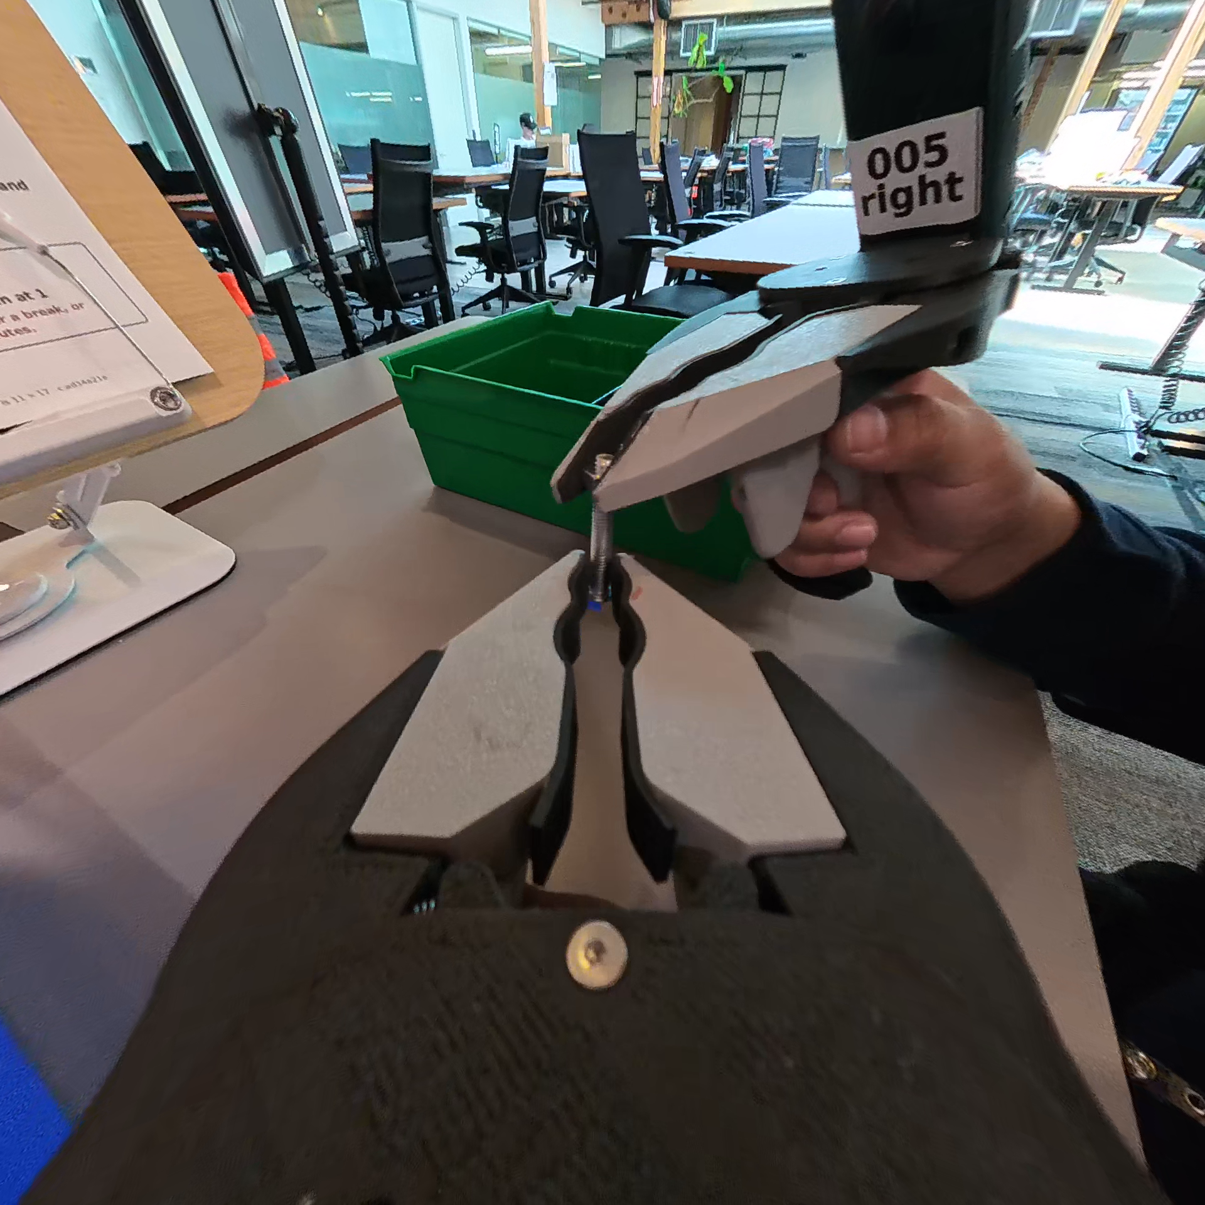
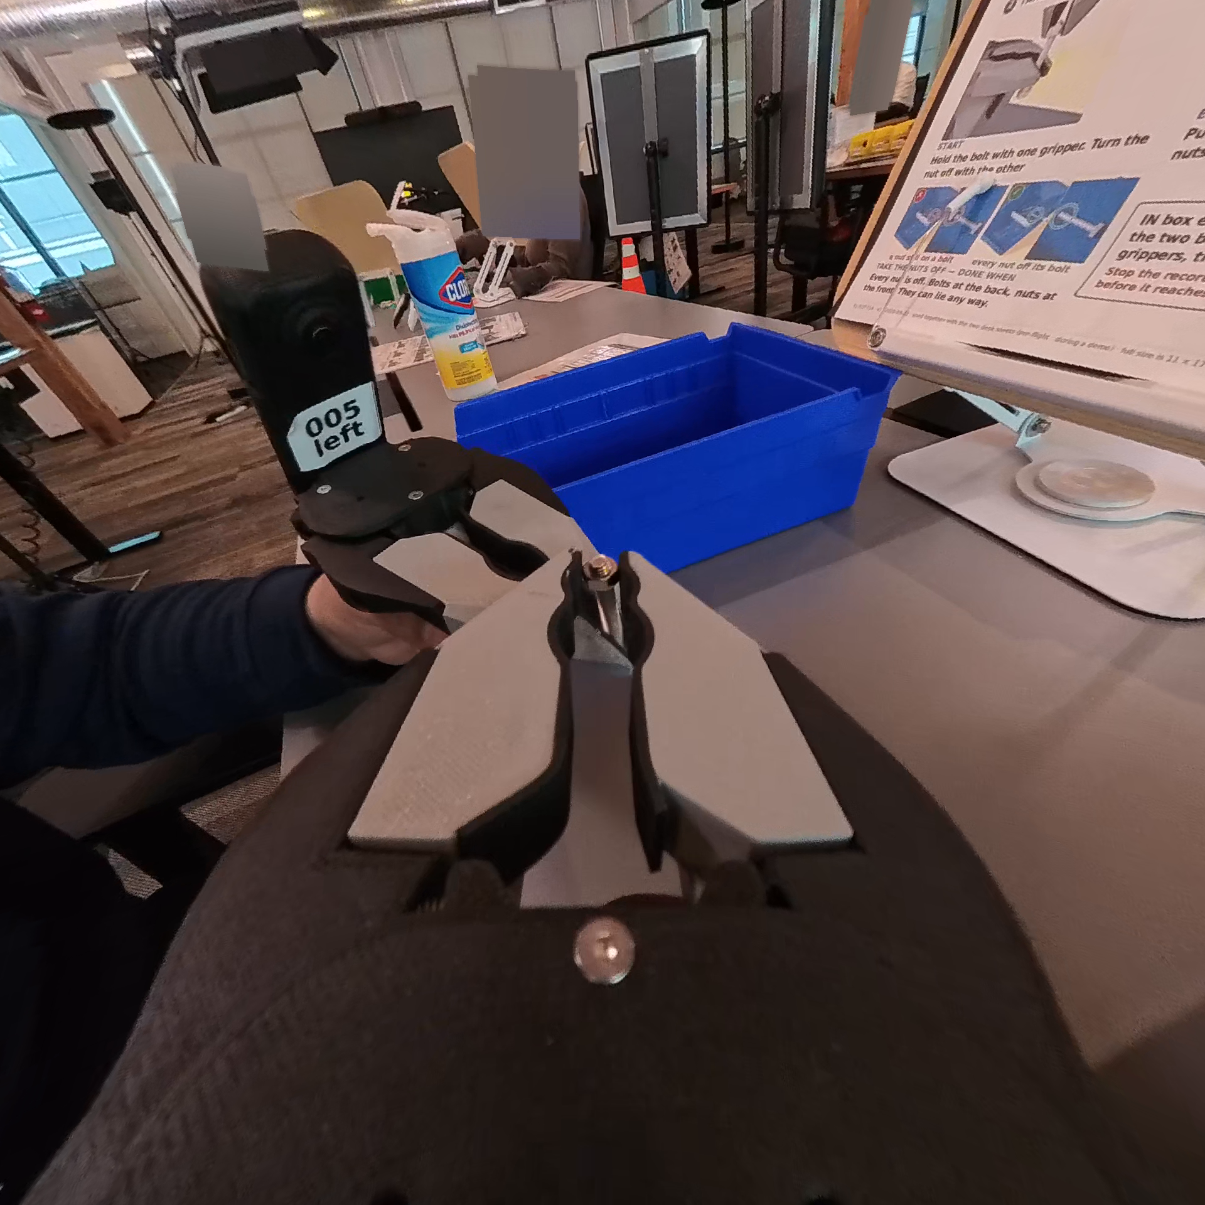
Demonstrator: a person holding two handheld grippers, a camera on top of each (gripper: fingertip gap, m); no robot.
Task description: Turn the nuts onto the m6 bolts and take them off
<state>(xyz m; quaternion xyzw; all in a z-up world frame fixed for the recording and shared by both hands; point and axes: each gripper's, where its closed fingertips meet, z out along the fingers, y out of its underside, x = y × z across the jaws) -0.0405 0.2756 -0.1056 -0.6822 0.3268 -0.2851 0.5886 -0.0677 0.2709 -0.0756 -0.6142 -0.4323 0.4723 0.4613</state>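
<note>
The left gripper (image 1: 598,590) pinches the lower end of an upright silver threaded bolt (image 1: 598,535), where a blue-tinged nut (image 1: 596,598) sits; the right gripper (image 2: 601,577) clamps its hex head (image 2: 600,569) from above, near a green plastic bin (image 1: 521,391) on the grey table (image 1: 313,652)

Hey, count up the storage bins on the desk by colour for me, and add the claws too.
Green bin: 1
Blue bin: 1
Claws: 2, the left claw and the right claw
Total: 4
</note>
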